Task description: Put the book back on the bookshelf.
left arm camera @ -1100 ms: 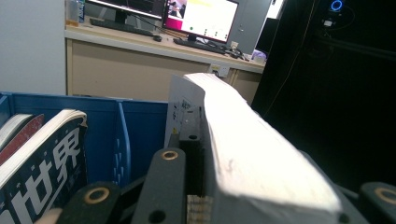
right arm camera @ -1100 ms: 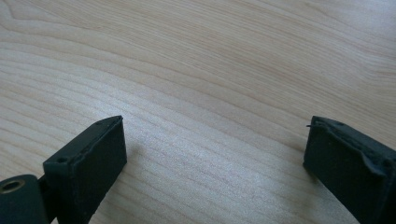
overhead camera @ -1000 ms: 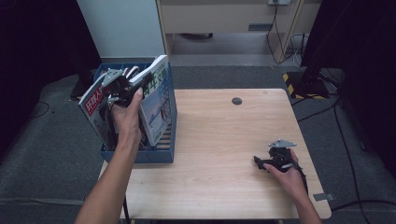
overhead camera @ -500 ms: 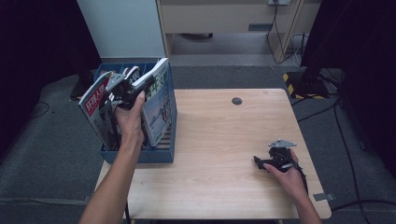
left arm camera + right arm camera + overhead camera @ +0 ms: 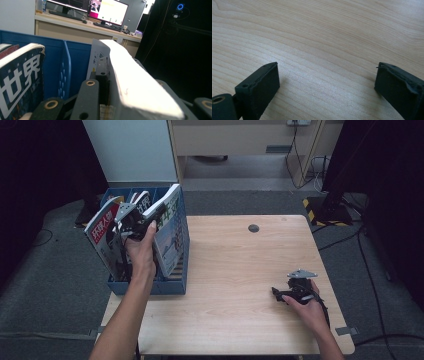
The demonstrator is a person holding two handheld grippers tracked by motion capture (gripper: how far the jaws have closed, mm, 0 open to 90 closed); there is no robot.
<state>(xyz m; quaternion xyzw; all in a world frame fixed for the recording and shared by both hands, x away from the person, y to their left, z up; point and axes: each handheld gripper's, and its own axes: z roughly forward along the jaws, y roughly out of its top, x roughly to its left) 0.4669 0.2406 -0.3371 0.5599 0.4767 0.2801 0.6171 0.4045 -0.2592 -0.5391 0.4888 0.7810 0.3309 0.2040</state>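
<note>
Since a moment ago, almost nothing is shifting: the left hand is still holding its gripper high over the blue file box, and the right hand is staying put on the table.

At the far left, a red-titled magazine (image 5: 102, 232) is leaning in the blue file box (image 5: 150, 286), which is sitting at the left edge of the wooden table (image 5: 235, 270). Next to it, the left gripper (image 5: 134, 216) is clamping the top edge of a thick magazine (image 5: 172, 235) that is standing tilted in the box; in the left gripper view its white page edge (image 5: 130, 80) is running between the jaws. Far to the right, the right gripper (image 5: 295, 292) is resting on bare wood, well apart from the box, its jaws spread wide with nothing between them.
</note>
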